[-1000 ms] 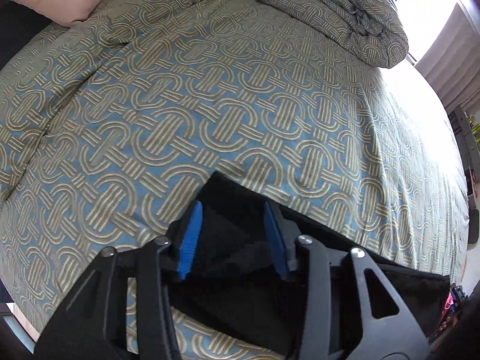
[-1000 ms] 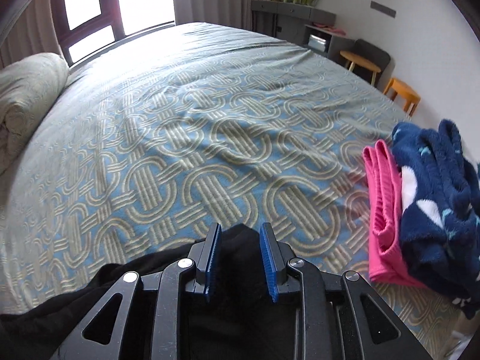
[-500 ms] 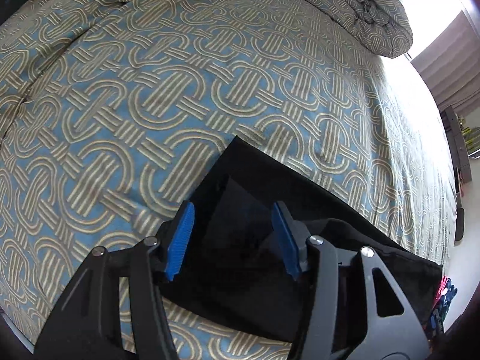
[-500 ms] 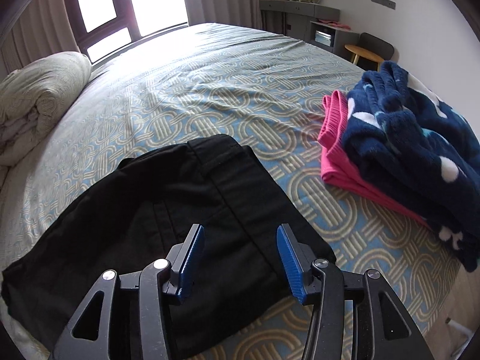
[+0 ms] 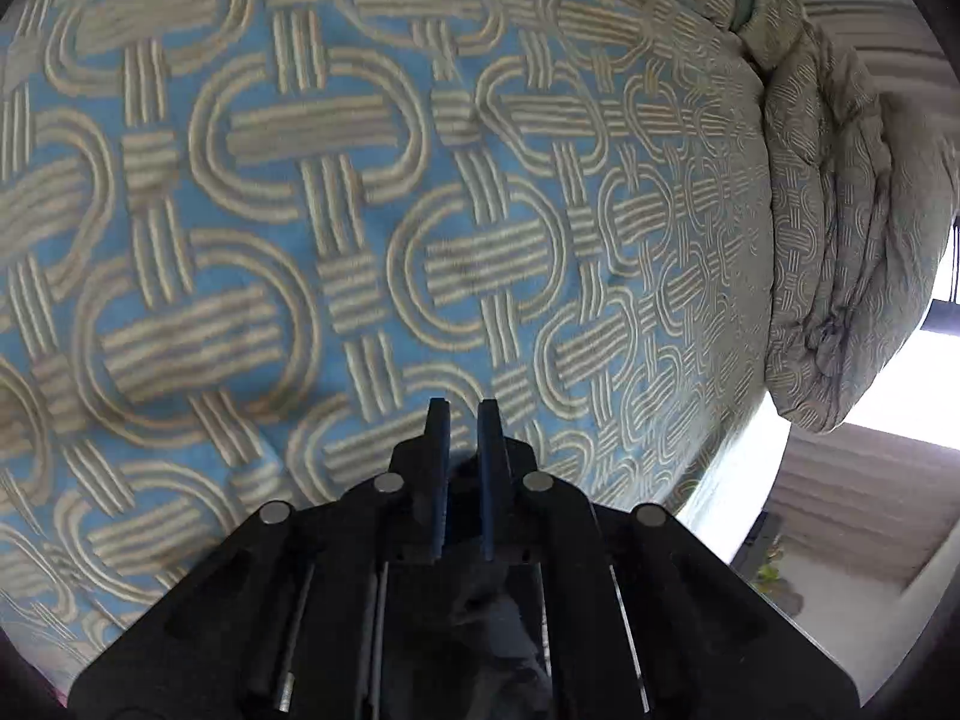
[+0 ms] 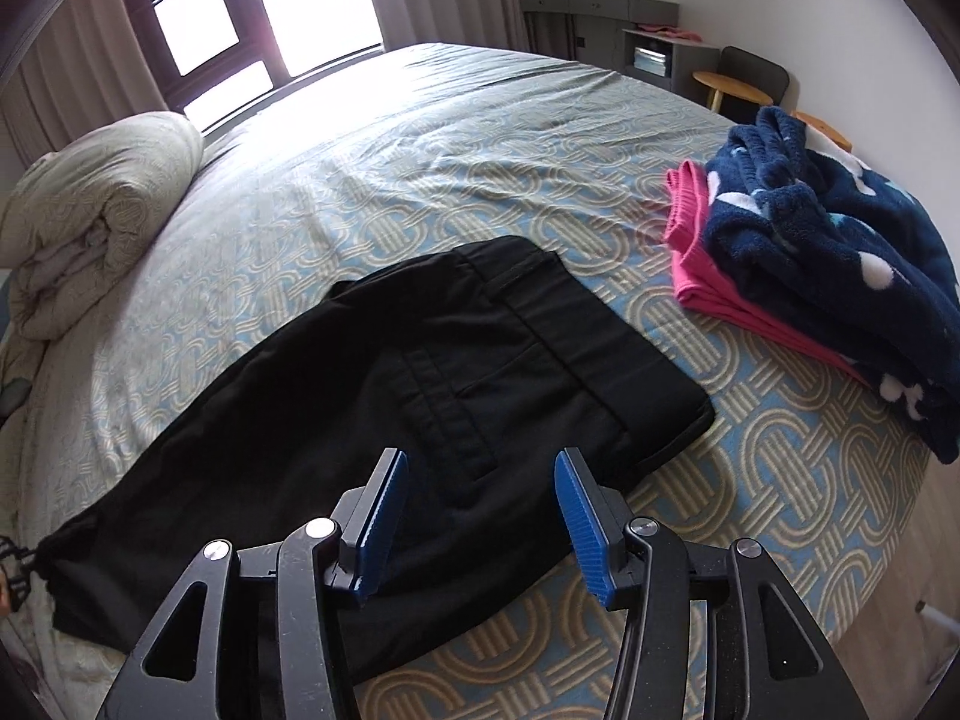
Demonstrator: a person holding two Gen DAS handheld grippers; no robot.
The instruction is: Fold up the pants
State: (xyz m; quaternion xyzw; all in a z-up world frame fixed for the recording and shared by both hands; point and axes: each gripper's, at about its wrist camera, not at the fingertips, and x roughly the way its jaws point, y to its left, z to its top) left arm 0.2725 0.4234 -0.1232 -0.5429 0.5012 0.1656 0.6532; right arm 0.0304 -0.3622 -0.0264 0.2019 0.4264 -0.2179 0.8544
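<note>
The black pants (image 6: 432, 372) lie flat on the patterned bedspread (image 6: 420, 180), waistband toward the right, legs running to the lower left. My right gripper (image 6: 480, 474) is open and empty, hovering just above the waist and pocket area. My left gripper (image 5: 461, 414) has its jaws nearly closed with a narrow gap, tips close over the bedspread (image 5: 300, 210). A dark fold of cloth shows between the fingers (image 5: 489, 462) lower down, and I cannot tell whether it is gripped. The pants otherwise do not show in the left wrist view.
A folded pink garment (image 6: 702, 264) and a navy fleece garment (image 6: 840, 252) lie stacked at the right bed edge. A rolled duvet (image 6: 90, 222) sits at the far left, also in the left wrist view (image 5: 840, 210). A desk, stool and chair stand by the far wall.
My left gripper closed from wide open to nearly shut and swung so that the pants left its view. My right gripper opened wider and drew back a little from the pants.
</note>
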